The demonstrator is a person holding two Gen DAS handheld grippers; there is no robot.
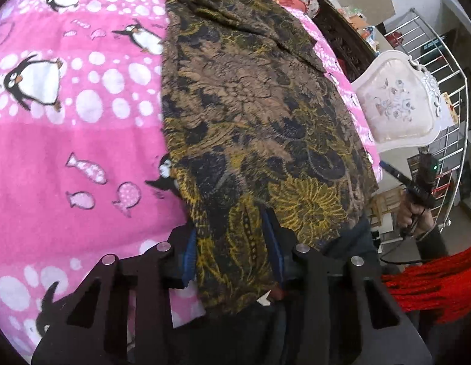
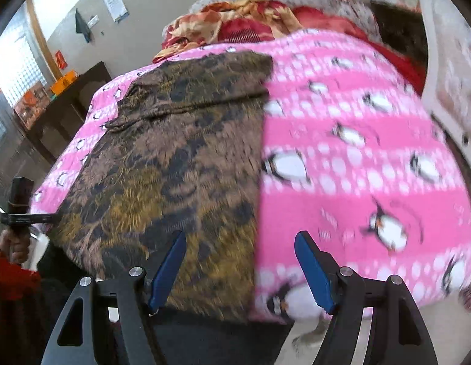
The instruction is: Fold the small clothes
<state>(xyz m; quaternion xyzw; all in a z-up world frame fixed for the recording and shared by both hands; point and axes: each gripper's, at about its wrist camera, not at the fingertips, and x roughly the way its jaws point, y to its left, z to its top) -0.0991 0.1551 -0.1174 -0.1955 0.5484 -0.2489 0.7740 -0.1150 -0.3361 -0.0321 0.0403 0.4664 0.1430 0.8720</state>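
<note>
- While the brown-and-gold patterned garment (image 1: 250, 115) is spread lengthwise over the pink penguin blanket (image 1: 68, 121), its near hem is seen from the left wrist camera gathered between the blue pads of the left gripper (image 1: 232, 249) — the tongs are pressed in on a thick bunch of cloth at the bed's near edge, and the fabric is pinched there.
- At the right of that same view, the other tool is seen held off the bed in the person's right hand (image 1: 415, 219), near a white cushioned chair (image 1: 399, 112) and a metal railing (image 1: 448, 76); nothing is seen carried in it.
- From the right wrist camera — blurred throughout — the right gripper (image 2: 240, 261) is shown with its blue pads spread wide and nothing between them, hovering over the garment's (image 2: 162, 158) right edge where it meets the penguin blanket (image 2: 357, 152).
- A fold line is already visible across the far end of the cloth, where a flap is laid back over itself; crumpled red and orange bedding (image 2: 235, 21) is piled beyond it.
- The step in hand is judged to be the taking-up of the near hem for a fold: one corner is secured, the other is not yet gripped.
- The next move would call for the spread tongs to be brought down onto the near right corner and closed on it, so that both corners can be lifted level and carried toward the far end; an uneven lift would likely leave the fold skewed.
</note>
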